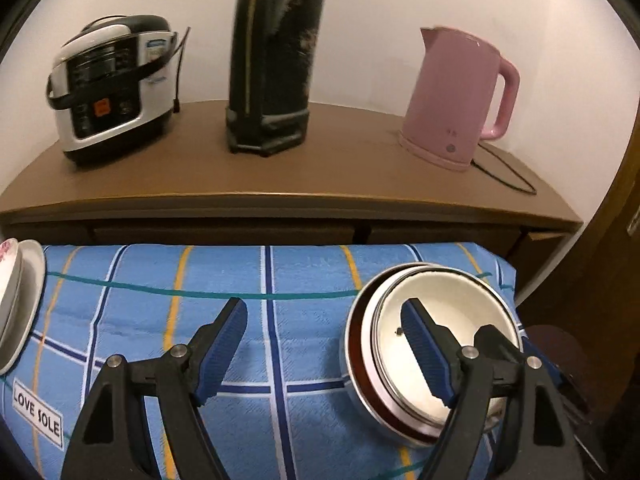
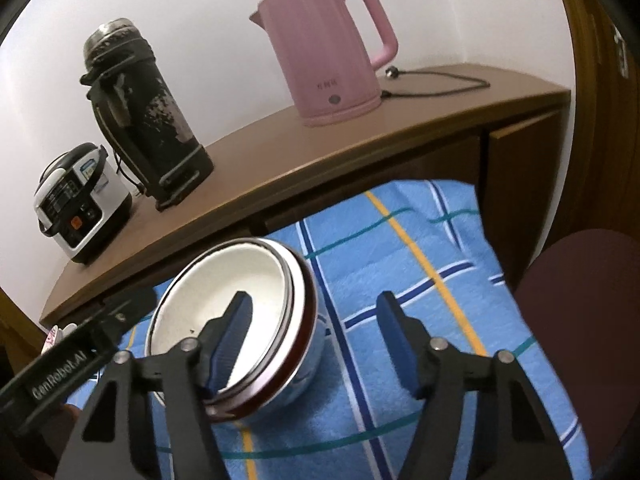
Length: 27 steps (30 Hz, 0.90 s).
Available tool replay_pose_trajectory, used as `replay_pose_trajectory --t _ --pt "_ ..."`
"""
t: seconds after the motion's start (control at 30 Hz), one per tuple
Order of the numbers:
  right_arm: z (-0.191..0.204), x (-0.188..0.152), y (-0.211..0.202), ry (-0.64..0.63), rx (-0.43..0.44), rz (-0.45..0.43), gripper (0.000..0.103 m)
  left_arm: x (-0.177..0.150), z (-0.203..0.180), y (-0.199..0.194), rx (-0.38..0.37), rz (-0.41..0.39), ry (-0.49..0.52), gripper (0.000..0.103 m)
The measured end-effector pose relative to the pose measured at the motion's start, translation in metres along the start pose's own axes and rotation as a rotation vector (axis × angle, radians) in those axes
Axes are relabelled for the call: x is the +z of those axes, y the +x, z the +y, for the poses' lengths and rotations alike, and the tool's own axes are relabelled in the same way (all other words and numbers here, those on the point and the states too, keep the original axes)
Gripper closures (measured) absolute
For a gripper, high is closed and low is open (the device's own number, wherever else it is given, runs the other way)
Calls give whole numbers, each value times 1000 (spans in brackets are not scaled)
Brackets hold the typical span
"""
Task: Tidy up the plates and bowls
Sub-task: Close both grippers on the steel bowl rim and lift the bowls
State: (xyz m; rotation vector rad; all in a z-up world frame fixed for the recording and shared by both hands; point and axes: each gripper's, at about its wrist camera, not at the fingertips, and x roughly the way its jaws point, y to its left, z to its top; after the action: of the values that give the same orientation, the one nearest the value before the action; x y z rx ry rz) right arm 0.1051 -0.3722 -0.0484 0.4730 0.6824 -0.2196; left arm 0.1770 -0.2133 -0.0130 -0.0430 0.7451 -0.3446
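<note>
While a nest of bowls (image 2: 236, 328) sits near the right-hand edge of a bench draped in a blue plaid cloth (image 1: 280, 320), two hand-held grippers close in on it from either side. The right gripper (image 2: 316, 344) straddles the stack's near right rim: its left finger (image 2: 232, 340) hangs over the white inner bowl (image 1: 444, 312), its right finger stands outside over bare cloth, and the jaws are partly open with the rim wall between them, the pads apparently not yet pressing. The left gripper (image 1: 324, 344) holds its jaws wide and empty, its right finger over the same bowl and its left over open cloth. The round stack offers no long axis, so the rim is the only purchase, and the right hand looks the nearer to it. Room is tight to the right, where the cloth drops off beside a dark red seat (image 2: 580, 300); leftward the cloth lies open as far as stacked white dishes (image 1: 20, 296) at the far left edge. Behind, a wooden counter (image 1: 320, 168) carries a rice cooker (image 1: 112, 88), a dark flask (image 1: 276, 60) and a pink kettle (image 1: 456, 96).
</note>
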Motion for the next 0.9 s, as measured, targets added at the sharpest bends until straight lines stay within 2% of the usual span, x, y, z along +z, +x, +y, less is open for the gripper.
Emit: replay_pose_trajectory --t 0.17,0.3,0.37,0.43,0.47,0.53,0.6,0.8,0.9 --pt "-3 -1 6 28 14 9 49 -2 1 15 26 28 1 22" --pt "-2 -2 12 44 39 25 57 -6 2 23 19 43 -5 23" --pt "-1 -3 15 49 53 35 67 -8 2 26 -6 53 -7 31" --pt "1 -4 16 55 57 36 69 -10 2 30 -52 72 -24 50" --pt "2 -4 16 56 53 34 69 -10 1 32 -65 81 -32 53" --pt "1 -4 17 69 52 31 70 -12 0 34 -102 90 -53 69" --pt "3 -4 18 75 43 28 71 -12 -4 34 -103 89 -56 74" --pt "14 1 23 34 -34 68 76 -10 -3 33 -82 118 -83 74" --pt "15 2 26 56 -25 111 78 -10 -4 27 -56 111 -56 74"
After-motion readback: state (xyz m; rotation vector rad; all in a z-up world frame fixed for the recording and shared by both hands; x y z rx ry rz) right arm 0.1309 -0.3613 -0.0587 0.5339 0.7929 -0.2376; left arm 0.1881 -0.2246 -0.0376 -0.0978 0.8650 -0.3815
